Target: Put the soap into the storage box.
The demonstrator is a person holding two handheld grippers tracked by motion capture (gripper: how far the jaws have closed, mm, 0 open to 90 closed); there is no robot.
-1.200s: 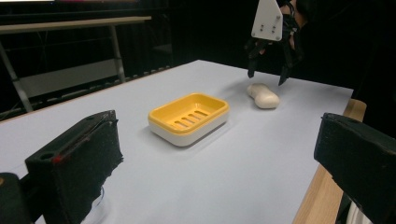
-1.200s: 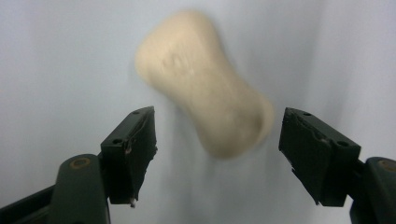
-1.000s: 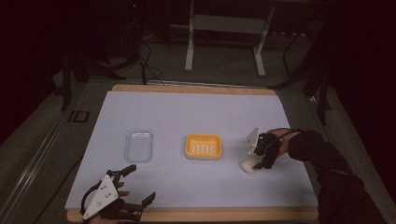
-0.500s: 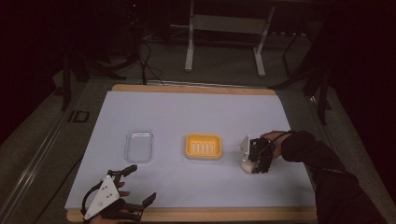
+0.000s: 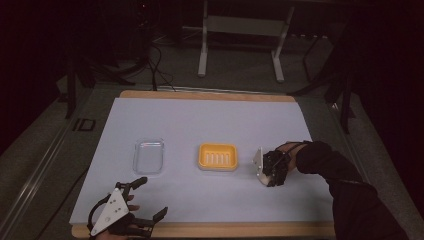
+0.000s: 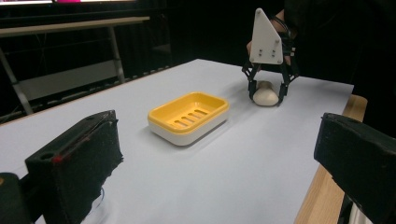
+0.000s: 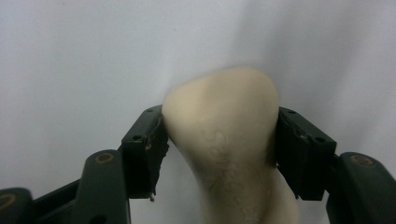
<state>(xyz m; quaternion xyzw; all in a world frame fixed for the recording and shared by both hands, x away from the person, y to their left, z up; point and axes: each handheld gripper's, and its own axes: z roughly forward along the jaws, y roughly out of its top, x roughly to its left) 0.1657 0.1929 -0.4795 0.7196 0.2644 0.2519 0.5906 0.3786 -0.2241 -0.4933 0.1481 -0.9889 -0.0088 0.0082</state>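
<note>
Across the pale table sheet [image 5: 200, 120], the right gripper [image 5: 267, 176] is pinching a cream soap bar [image 7: 229, 140] between its just-closed jaws, risking a slip from the rounded sides.

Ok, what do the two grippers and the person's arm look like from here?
Both are black two-jaw tools. The left gripper and the right gripper each carry a pale grey three-cornered plate. The left's pads are blocky black foam. The person's sleeve is dark.
</note>
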